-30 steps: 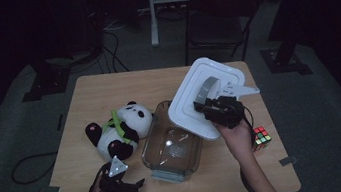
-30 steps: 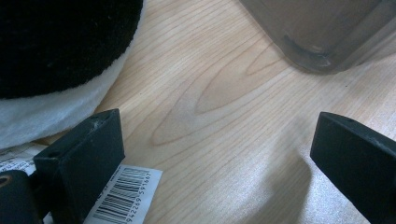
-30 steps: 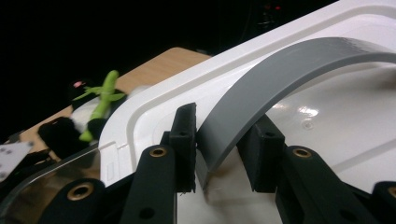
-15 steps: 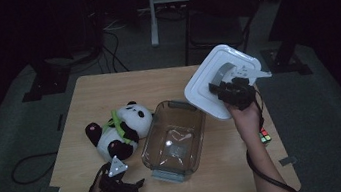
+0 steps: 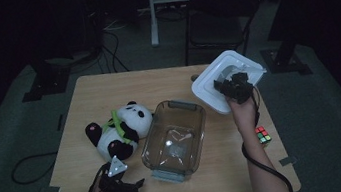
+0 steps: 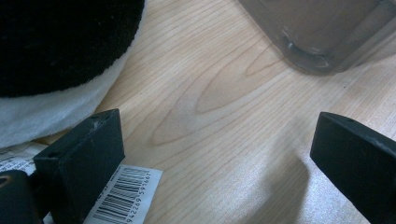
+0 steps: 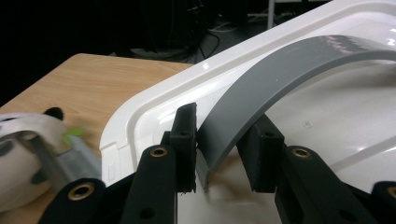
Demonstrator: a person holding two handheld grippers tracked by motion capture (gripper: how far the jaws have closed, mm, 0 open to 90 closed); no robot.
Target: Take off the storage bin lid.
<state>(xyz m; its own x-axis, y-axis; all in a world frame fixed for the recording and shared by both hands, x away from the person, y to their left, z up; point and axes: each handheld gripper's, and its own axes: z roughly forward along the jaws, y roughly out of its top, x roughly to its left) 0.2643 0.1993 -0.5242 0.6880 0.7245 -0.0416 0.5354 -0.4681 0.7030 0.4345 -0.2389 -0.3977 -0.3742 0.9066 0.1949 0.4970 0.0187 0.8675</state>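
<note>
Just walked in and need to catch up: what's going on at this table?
A person is working with a gripper in each hand. The right gripper is clamped on the grey handle of a white lid, holding it tilted over the table's far right corner, off the clear container, which sits open. The left gripper rests open near the table's front edge beside the toy panda.

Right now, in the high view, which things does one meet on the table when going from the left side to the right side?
Panda plush toy → clear container → white lid, held by its grey handle in the right gripper → colour cube at the table's right edge.
</note>
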